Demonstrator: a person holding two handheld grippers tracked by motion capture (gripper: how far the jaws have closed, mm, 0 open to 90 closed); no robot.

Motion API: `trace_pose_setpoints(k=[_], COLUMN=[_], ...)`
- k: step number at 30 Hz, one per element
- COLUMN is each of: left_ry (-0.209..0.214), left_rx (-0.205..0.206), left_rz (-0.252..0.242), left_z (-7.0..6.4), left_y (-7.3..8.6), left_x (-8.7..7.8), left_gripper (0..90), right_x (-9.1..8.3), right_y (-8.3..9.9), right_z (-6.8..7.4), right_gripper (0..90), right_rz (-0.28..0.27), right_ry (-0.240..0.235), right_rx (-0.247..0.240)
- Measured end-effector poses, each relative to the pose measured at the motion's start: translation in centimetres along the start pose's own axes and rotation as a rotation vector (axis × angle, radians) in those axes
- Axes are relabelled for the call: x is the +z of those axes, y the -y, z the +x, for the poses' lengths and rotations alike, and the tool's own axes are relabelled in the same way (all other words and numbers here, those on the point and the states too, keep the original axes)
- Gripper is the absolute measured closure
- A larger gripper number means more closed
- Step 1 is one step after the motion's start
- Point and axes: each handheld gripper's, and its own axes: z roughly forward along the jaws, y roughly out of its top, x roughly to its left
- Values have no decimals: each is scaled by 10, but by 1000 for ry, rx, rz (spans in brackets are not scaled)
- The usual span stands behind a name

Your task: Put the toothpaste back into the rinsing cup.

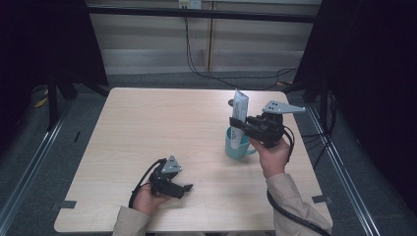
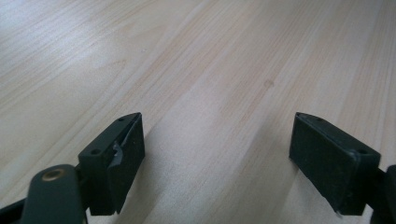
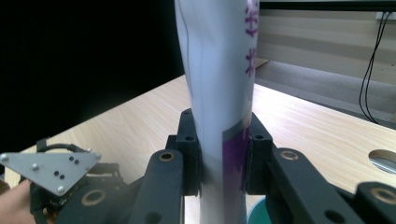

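A white tube with purple print (image 1: 240, 113) (image 3: 219, 84) stands upright with its lower end inside a teal mug (image 1: 236, 143) right of the table's middle. My right gripper (image 1: 239, 124) (image 3: 219, 154) is shut on the tube just above the mug's rim, its jaws pressing both sides. A sliver of the teal mug (image 3: 256, 213) shows below the jaws. My left gripper (image 1: 186, 189) (image 2: 217, 154) rests low near the table's front edge, jaws wide open with only bare wood between them. The left gripper (image 3: 60, 186) also appears at the lower left of the right gripper view.
The light wooden table (image 1: 162, 128) has a small round hole (image 1: 230, 103) (image 3: 384, 161) near its far side, behind the mug. Black cables (image 1: 196, 64) hang down the back wall. Dark curtains (image 1: 44, 44) stand at both sides, and metal floor rails (image 1: 29, 167) run alongside the table.
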Motion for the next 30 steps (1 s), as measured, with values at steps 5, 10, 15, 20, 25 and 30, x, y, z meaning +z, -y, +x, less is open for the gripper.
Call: trace_pose_setpoints(k=[5,10,15,20,25,30], left_ry=[2,4,3,3,5,5], left_rx=[3,6,6,6,6,6], left_rz=[3,3,3,3,4,4], left_z=[0,0,0,0,0,0], left_y=[0,0,0,0,0,0], left_x=[0,0,0,0,0,0], left_gripper=[160,155,155,154,154,154], right_x=[0,2,3,4,5,7], right_y=[-3,-4,-5,-8,-8,-5], right_z=[-3,-8,-11,-14,-17,-22], right_gripper=[733,733,733,733,733,733], right_rz=[-9,-19,-26,-36,-38,-45], right_ry=[23,44,61,79,98,112], right_rx=[-2,2,-6,-9,-6,7])
